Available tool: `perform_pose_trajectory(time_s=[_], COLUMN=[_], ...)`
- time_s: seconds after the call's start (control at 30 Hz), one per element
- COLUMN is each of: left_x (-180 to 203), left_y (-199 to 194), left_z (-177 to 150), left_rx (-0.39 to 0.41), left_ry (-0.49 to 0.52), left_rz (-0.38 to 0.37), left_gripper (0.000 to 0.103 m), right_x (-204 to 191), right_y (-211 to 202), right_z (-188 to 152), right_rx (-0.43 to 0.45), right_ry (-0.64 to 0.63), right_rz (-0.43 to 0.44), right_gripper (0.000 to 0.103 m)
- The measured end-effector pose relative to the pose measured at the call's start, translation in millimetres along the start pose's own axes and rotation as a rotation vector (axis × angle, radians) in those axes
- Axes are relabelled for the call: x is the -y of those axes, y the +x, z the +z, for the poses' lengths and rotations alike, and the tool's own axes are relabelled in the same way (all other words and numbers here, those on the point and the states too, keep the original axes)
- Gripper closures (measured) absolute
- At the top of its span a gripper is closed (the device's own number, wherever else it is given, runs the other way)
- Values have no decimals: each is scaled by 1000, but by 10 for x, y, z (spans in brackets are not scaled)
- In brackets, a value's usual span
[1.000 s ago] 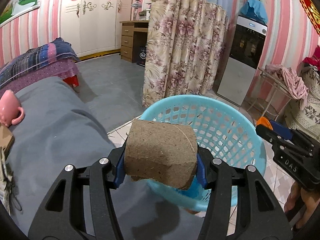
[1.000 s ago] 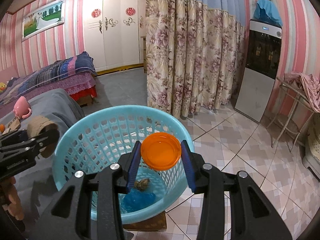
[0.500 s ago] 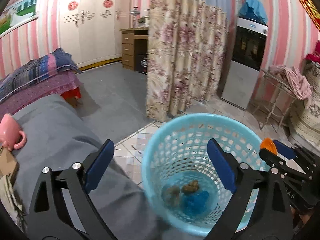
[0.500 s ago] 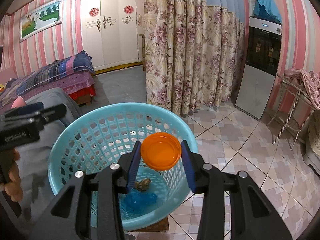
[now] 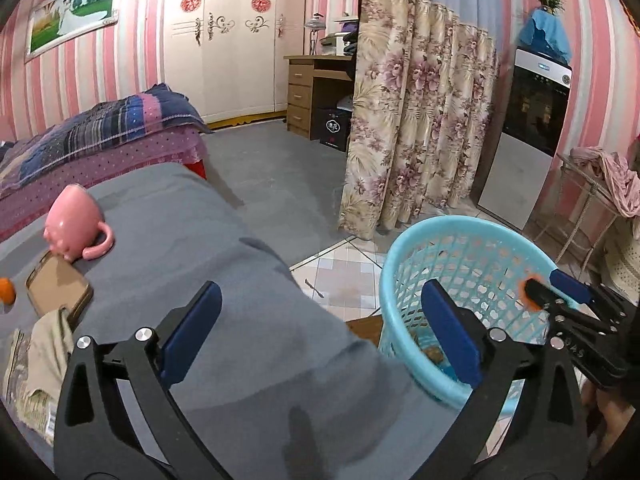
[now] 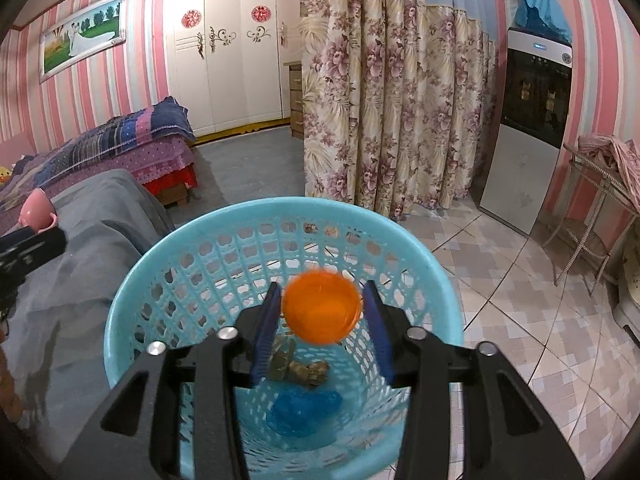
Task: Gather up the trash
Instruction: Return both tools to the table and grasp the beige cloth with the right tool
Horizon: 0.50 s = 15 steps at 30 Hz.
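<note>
1. Two tools are working: the left tool [image 5: 320,332] is gaping wide, having just been opening, with nothing between its jaws.
2. Right tool [image 6: 320,312], jaws just opening, is releasing the orange lid [image 6: 320,307] at frame centre over the blue basket [image 6: 132,300].

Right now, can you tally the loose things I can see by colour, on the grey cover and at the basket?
Pink: 1, the mug
Orange: 2, the lid between the right gripper's fingers and a small round thing at the picture's edge
Blue: 1, the crumpled piece in the basket
Brown: 1, the phone
Total: 5
</note>
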<state>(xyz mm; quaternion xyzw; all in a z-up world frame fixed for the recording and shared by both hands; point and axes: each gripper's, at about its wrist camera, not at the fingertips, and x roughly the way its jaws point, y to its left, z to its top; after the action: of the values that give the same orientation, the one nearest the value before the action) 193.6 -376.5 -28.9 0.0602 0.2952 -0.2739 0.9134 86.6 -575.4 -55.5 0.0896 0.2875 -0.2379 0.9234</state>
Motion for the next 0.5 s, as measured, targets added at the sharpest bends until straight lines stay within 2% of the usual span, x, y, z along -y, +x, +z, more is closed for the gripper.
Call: perform_pose_trajectory(time_s=[0.03,0.1,0.2,0.37,0.5], left_x=[-31,-86,-188,-453,-707], left_y=[-31,-94,-217,-512,-747], left_z=[-12,-30,-60,-157,-232], left_rx=[0,5,13,26,34], left_ry=[-7,-19,-30,-61,-89], left_rz=[0,2,17,50,91], left_gripper=[6,6,6,6,6], right_x=[-10,-42,-74,-226,-532], right_y=[-8,-25,-62,-163,-302], right_z=[3,9,14,1,39], right_rx=[4,3,4,1,17], right_ry=[0,-9,-4,-2,-35], right_rz=[-3,-13,-7,16,45], right_gripper=[26,22,11,8,7])
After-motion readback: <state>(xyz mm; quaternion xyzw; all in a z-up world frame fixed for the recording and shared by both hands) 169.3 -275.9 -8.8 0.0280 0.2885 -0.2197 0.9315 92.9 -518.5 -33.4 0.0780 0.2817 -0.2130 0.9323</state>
